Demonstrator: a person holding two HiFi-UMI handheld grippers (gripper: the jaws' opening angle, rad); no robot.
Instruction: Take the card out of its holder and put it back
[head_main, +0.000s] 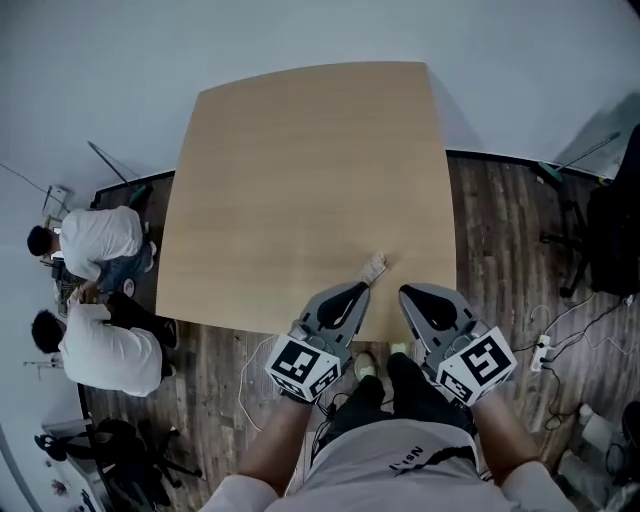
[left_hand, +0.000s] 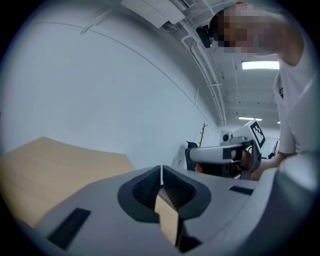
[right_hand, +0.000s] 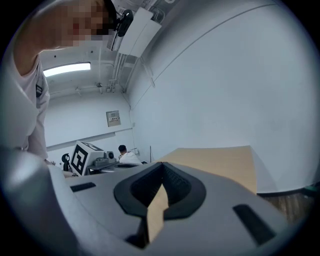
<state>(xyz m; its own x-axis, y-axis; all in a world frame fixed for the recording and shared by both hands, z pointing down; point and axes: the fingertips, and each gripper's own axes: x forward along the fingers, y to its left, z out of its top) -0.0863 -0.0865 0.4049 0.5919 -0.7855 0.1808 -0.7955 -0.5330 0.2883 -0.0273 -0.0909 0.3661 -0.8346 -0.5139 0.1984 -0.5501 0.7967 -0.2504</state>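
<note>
While you hold both grippers low over the near edge of the table (head_main: 300, 170), your left gripper (head_main: 362, 287) has its jaws pinched nearly together on the card (head_main: 374, 266). The card is a small pale piece that sticks out past the fingertips toward the middle of the tabletop. In the left gripper view it shows only as a thin white edge between the ribbed pads. You cannot tell the holder apart from the card, nor whether the card touches the wood. Your right gripper (head_main: 405, 292) sits just beside the left one, apart from the card. Its jaws meet at the tips with nothing clamped between them. A tan sliver (right_hand: 154, 217) shows low in the gap behind its pads, and what it is cannot be told.
</note>
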